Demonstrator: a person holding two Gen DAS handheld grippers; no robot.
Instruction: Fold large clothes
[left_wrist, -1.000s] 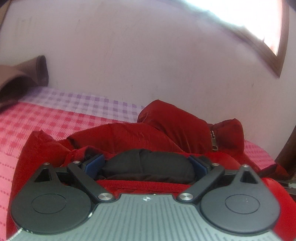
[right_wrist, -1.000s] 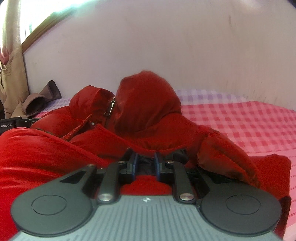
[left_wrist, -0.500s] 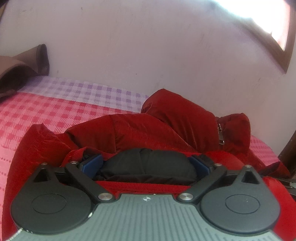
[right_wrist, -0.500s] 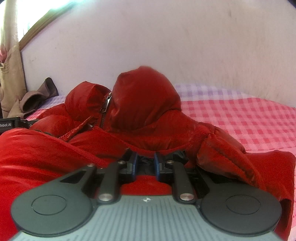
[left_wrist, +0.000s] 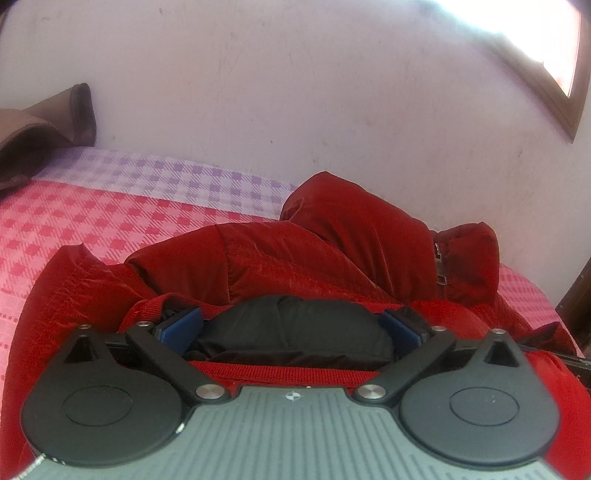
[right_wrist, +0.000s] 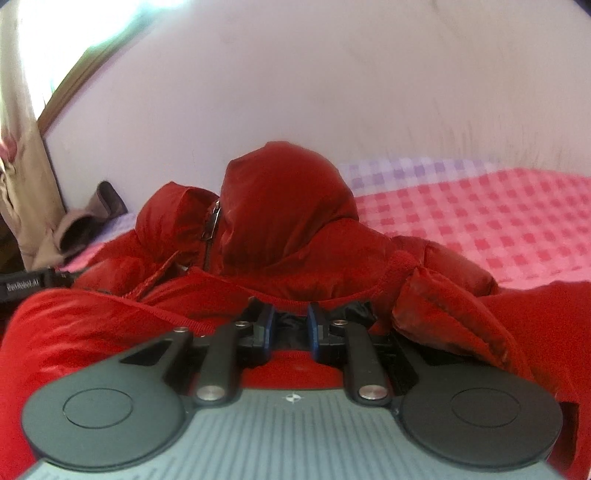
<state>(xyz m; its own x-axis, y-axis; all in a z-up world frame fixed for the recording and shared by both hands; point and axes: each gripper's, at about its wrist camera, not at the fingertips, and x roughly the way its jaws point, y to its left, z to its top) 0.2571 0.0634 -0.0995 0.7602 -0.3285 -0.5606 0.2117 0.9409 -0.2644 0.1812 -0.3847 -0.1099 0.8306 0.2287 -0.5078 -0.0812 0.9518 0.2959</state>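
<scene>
A red hooded puffer jacket (left_wrist: 295, 254) with black lining lies bunched on the bed; it also shows in the right wrist view (right_wrist: 288, 229), hood upright, zipper at its left. My left gripper (left_wrist: 291, 325) has its jaws wide apart, with a bulge of black lining (left_wrist: 295, 332) and the red hem band between the blue pads (left_wrist: 181, 328). My right gripper (right_wrist: 290, 328) has its jaws close together, pinching the jacket's red hem with black lining between the pads (right_wrist: 266, 328).
The bed has a pink and lilac checked sheet (left_wrist: 110, 206), also seen in the right wrist view (right_wrist: 480, 221). A white wall (left_wrist: 295, 92) rises close behind. A brown garment (left_wrist: 40, 129) lies at the far left. A beige curtain (right_wrist: 22, 184) hangs by a window frame.
Both grippers have moved forward toward the wall with the jacket, and the hood and collar look larger. Jaw openings are unchanged.
</scene>
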